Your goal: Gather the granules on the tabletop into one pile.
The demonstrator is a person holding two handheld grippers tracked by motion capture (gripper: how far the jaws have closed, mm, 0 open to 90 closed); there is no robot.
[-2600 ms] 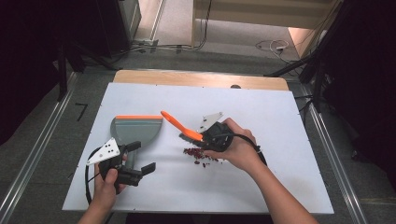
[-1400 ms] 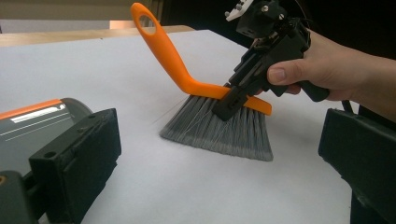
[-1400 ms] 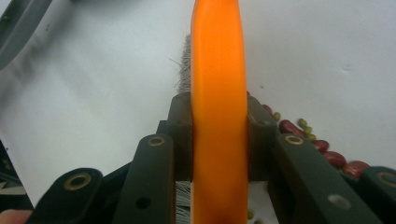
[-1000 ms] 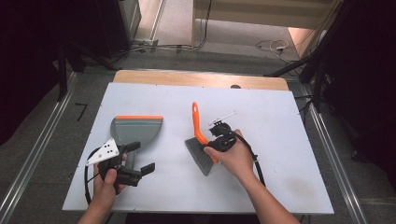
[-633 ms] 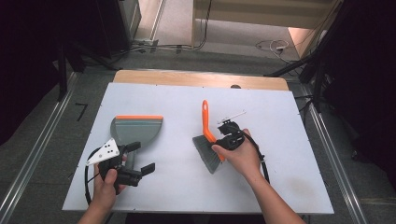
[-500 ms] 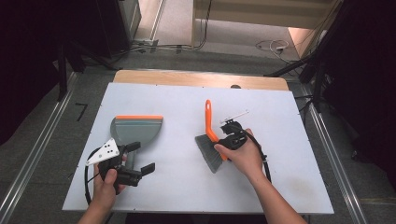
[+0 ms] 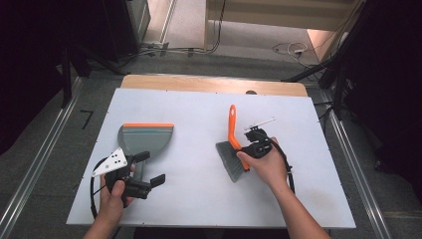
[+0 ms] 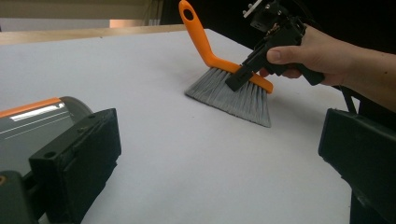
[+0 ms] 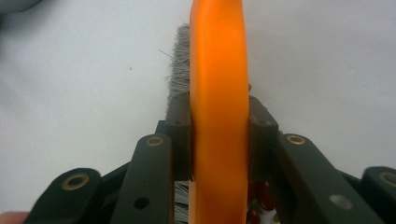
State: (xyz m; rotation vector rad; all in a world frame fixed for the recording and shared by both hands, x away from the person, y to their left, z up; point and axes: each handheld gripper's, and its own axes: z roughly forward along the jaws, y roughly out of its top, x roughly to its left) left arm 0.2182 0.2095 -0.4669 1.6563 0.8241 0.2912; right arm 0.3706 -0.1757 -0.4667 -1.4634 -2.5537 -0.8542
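A small brush (image 7: pixel 233 149) with an orange handle and grey bristles is held over the right half of the white table (image 7: pixel 199 109). It is gripped by the right gripper (image 7: pixel 245 151), and its fingers (image 9: pixel 180 135) are closed tight on the orange back of the brush, just above the bristles. In the left gripper view the bristles are seen spread like a fan, with their tips at or near the table top; it cannot be told if they touch.

The brush is judged to be light and easy to lift. The orange part looks hard and smooth, so it could slip or twist if it is held loosely. The bristles look soft and bendy, so they should not be grabbed. The best place to hold is the hard orange back, where it is held now, or the long handle.

The grey dustpan (image 7: pixel 146 139) with an orange edge lies on the left half of the table, well apart from the brush. The left gripper (image 7: pixel 149 169) rests just beside it, with its fingers (image 8: pixel 77 158) wide apart and nothing held between them.
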